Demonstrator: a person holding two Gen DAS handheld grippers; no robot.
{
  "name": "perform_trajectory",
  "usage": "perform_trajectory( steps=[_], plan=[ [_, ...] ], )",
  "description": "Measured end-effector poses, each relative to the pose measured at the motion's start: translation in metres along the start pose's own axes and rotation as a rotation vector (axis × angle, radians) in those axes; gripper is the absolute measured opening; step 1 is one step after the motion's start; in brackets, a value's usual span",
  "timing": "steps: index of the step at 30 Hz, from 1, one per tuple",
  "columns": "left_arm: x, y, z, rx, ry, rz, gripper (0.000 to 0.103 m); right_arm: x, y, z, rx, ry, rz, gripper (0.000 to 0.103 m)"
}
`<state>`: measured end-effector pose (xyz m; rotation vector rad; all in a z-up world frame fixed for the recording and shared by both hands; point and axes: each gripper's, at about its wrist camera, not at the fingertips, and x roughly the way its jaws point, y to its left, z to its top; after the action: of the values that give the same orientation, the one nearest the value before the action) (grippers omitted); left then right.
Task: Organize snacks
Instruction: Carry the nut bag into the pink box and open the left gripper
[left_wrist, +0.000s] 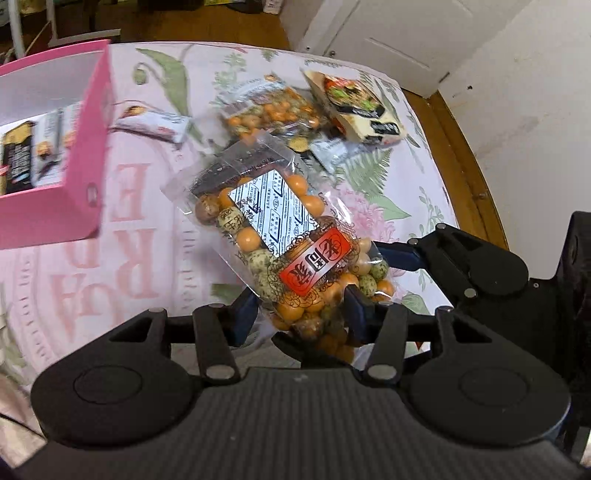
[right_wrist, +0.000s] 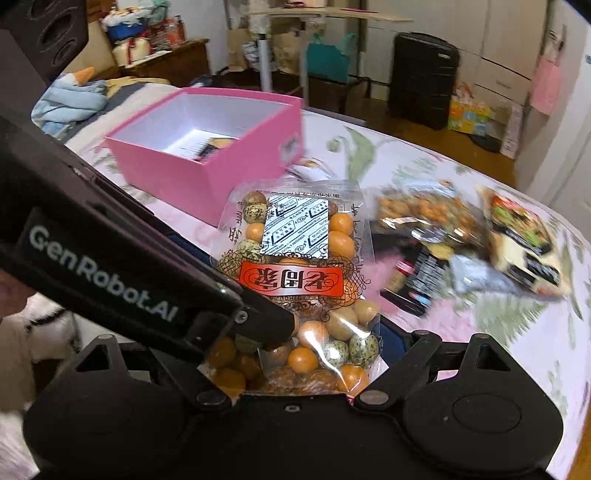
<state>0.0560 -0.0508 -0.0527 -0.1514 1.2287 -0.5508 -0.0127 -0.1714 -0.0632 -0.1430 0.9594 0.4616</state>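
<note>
A clear bag of orange and speckled coated nuts (left_wrist: 295, 236) (right_wrist: 295, 280) with a red label hangs above the floral cloth. My left gripper (left_wrist: 299, 314) is shut on its lower end, blue pads pressing both sides. In the right wrist view the left gripper's finger (right_wrist: 266, 325) crosses in from the left onto the bag. My right gripper (right_wrist: 306, 354) holds the same bag across its width; its blue finger (left_wrist: 399, 254) meets the bag's edge. A pink box (left_wrist: 85, 147) (right_wrist: 207, 177) stands open to the left, with packets (left_wrist: 26, 158) inside.
More snacks lie on the floral cloth (left_wrist: 110, 258): a second nut bag (left_wrist: 269, 110) (right_wrist: 424, 214), a cream packet (left_wrist: 362, 107) (right_wrist: 524, 243), a small white packet (left_wrist: 155, 122) and a dark packet (right_wrist: 417, 280). A wooden edge (left_wrist: 461, 147) borders the cloth on the right.
</note>
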Motion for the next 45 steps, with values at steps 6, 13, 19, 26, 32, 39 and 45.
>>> perform_trajectory(
  steps=[6,13,19,26,32,39,45],
  plan=[
    [-0.044,0.033,-0.002,0.002,-0.036,0.034,0.049,0.006,0.036,0.038,-0.070,-0.019,0.063,0.091],
    [-0.077,0.092,0.034,-0.039,-0.054,0.104,0.049,0.041,0.063,0.098,-0.160,-0.083,0.112,0.091],
    [-0.076,0.156,0.079,-0.135,-0.008,0.125,0.050,0.091,0.079,0.154,-0.314,-0.059,0.133,0.091],
    [-0.063,0.219,0.105,-0.269,-0.015,0.119,0.050,0.142,0.088,0.195,-0.454,-0.022,0.171,0.091],
    [-0.043,0.261,0.113,-0.411,-0.019,0.063,0.050,0.180,0.094,0.227,-0.572,0.071,0.207,0.091],
    [-0.018,0.277,0.107,-0.496,0.076,0.038,0.056,0.206,0.100,0.229,-0.685,0.166,0.286,0.091],
    [-0.001,0.278,0.105,-0.498,0.111,0.022,0.059,0.220,0.093,0.240,-0.642,0.288,0.292,0.092]
  ],
)
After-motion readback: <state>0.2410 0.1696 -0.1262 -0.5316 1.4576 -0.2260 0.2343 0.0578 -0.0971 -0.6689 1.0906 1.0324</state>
